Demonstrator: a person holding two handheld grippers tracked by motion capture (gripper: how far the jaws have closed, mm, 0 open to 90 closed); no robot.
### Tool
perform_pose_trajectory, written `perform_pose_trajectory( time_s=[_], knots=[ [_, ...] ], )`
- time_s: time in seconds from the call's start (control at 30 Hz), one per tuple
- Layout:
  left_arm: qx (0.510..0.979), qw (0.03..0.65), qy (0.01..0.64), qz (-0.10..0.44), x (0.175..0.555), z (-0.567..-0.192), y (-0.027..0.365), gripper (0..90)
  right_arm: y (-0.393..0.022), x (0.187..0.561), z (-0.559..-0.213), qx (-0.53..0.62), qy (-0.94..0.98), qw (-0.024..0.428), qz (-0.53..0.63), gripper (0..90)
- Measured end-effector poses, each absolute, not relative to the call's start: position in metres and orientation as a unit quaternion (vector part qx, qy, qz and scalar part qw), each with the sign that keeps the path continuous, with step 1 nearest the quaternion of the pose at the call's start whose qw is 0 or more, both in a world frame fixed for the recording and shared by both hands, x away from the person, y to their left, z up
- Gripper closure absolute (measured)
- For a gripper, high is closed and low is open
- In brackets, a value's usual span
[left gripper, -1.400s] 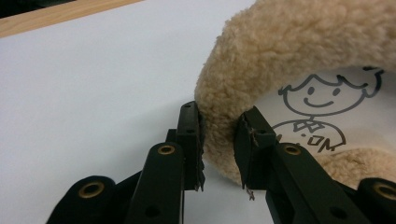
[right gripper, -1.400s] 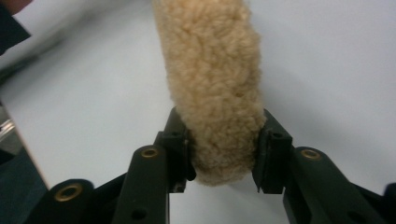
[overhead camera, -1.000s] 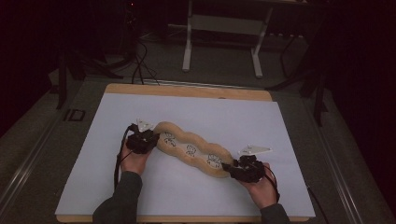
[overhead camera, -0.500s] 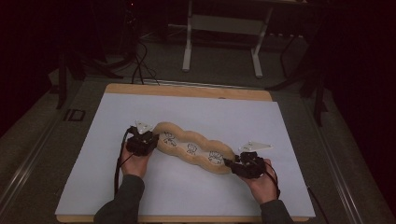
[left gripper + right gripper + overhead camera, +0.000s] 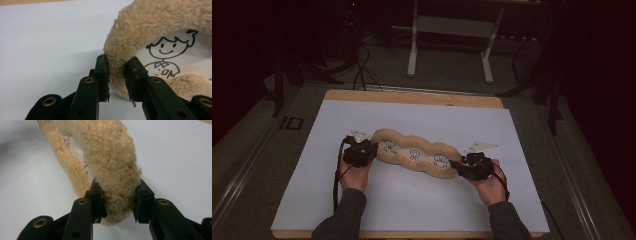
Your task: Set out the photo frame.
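A long tan fleece cushion point(image 5: 414, 152) with wavy edges and a white middle printed with cartoon figures lies slantwise on the white sheet point(image 5: 412, 195). My left gripper point(image 5: 371, 150) is shut on its fluffy rim at the left end; in the left gripper view the pads point(image 5: 103, 75) pinch the fleece rim point(image 5: 117, 65) beside a drawn smiling figure point(image 5: 167, 50). At the other end my right gripper point(image 5: 458, 169) is shut on the fleece; its own view has the thick fleece edge point(image 5: 112, 170) squeezed between both pads point(image 5: 141, 200).
The white sheet covers a wooden table point(image 5: 412, 96) whose far edge shows as a bare strip. Beyond it stand a white metal frame point(image 5: 449, 30) and cables point(image 5: 362, 65) on a dark floor. Bare white sheet surrounds the cushion on all sides.
The right hand has shifted a little leftward with its end of the cushion, bunching the cushion slightly shorter. The left hand has stayed put.
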State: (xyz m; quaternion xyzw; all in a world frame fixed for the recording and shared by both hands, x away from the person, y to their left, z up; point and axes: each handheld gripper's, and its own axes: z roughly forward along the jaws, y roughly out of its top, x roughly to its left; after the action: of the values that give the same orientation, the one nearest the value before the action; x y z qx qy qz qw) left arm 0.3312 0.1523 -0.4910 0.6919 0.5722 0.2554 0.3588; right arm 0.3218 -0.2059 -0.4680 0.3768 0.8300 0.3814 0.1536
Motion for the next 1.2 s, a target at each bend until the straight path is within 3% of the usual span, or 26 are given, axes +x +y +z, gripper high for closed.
perform_pose_trajectory(
  time_s=[0.37, 0.9, 1.2],
  knots=[
    [0.671, 0.346, 0.604, 0.255, 0.324, -0.496, 0.151, 74.2, -0.199, 0.342, -0.470, 0.385, 0.831, 0.157, 0.371, 65.4],
    [0.680, 0.348, 0.591, 0.261, 0.315, -0.499, 0.150, 74.0, -0.205, 0.349, -0.481, 0.407, 0.817, 0.139, 0.383, 63.1],
    [0.676, 0.360, 0.588, 0.261, 0.309, -0.500, 0.148, 74.2, -0.206, 0.353, -0.479, 0.410, 0.813, 0.155, 0.383, 62.1]
  ],
)
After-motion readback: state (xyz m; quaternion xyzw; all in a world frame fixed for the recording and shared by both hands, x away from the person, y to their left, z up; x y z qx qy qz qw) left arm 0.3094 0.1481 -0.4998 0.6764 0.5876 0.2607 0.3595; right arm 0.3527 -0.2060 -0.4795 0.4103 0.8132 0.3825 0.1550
